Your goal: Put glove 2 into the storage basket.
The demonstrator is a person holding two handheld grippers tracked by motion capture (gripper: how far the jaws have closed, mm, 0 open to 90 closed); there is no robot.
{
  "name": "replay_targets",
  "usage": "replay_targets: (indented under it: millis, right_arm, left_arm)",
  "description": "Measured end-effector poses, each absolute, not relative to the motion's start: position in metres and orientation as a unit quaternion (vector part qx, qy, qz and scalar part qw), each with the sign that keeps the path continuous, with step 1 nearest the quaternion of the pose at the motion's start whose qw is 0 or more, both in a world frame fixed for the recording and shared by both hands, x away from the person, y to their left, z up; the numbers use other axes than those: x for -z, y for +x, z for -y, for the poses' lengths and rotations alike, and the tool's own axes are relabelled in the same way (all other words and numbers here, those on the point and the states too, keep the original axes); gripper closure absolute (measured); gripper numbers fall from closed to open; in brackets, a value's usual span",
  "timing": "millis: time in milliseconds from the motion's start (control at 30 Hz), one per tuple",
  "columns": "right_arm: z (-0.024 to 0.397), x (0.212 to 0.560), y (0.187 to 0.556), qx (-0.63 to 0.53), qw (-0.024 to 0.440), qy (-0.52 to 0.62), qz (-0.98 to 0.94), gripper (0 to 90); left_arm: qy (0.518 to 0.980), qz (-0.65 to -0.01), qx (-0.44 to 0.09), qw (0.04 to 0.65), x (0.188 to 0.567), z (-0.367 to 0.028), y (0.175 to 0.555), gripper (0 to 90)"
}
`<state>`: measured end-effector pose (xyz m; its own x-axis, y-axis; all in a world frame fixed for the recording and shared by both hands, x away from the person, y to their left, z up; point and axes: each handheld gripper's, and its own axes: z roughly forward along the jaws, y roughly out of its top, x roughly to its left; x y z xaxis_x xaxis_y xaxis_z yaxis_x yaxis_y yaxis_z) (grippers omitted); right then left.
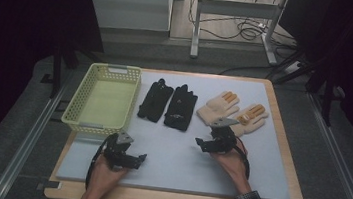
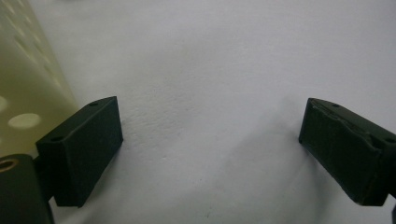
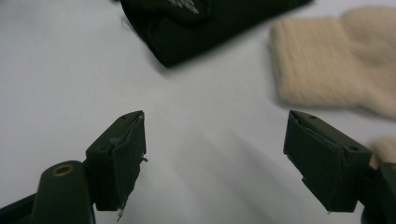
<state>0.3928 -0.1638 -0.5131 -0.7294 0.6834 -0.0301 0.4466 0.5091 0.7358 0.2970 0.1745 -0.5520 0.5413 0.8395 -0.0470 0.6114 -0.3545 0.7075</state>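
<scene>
From above, the right gripper (image 1: 208, 142) is nearing the cream gloves (image 1: 233, 112) beside the black gloves (image 1: 168, 103) and yellow basket (image 1: 101, 98) on the counter (image 1: 177, 160), probably for sorting, while both gripper views are showing fingers (image 2: 79, 149) spread, empty; no readable writing.

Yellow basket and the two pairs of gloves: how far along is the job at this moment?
Nothing looks done: the yellow basket holds nothing, and the black gloves and cream gloves all lie on the grey mat. In hand: the right gripper, jaws open with nothing between them, is near the cream gloves. The left gripper is open beside the basket. All four gloves are left, if the basket is their goal.
</scene>
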Motion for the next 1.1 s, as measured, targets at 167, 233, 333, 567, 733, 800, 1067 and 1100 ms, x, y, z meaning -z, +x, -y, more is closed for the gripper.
replay_targets:
  millis: [167, 233, 333, 567, 733, 800, 1067, 1100]
  right_arm:
    - [0.141, 0.507, 0.408, -0.378, 0.145, 0.320, -0.857, 23.3]
    - [0.136, 0.505, 0.411, -0.376, 0.146, 0.317, -0.858, 23.5]
    - [0.124, 0.502, 0.421, -0.373, 0.147, 0.311, -0.862, 23.7]
    - [0.096, 0.499, 0.443, -0.375, 0.148, 0.308, -0.862, 24.5]
    - [0.076, 0.500, 0.461, -0.372, 0.135, 0.304, -0.867, 33.0]
    - [0.064, 0.499, 0.472, -0.371, 0.129, 0.298, -0.870, 39.9]
    - [0.032, 0.504, 0.499, -0.379, 0.118, 0.289, -0.871, 50.5]
    - [0.026, 0.505, 0.503, -0.379, 0.117, 0.289, -0.871, 50.4]
  left_arm:
    - [0.807, -0.450, -0.164, 0.347, 0.552, -0.175, 0.297, 6.4]
    - [0.807, -0.450, -0.164, 0.347, 0.552, -0.175, 0.297, 6.4]
    - [0.807, -0.450, -0.164, 0.347, 0.552, -0.175, 0.297, 6.4]
    - [0.807, -0.449, -0.165, 0.346, 0.552, -0.175, 0.297, 6.4]
    - [0.807, -0.449, -0.164, 0.347, 0.552, -0.175, 0.297, 6.4]
    - [0.807, -0.450, -0.163, 0.347, 0.552, -0.175, 0.297, 6.4]
    - [0.806, -0.450, -0.163, 0.348, 0.552, -0.175, 0.297, 6.4]
    - [0.807, -0.449, -0.163, 0.348, 0.552, -0.175, 0.297, 6.3]
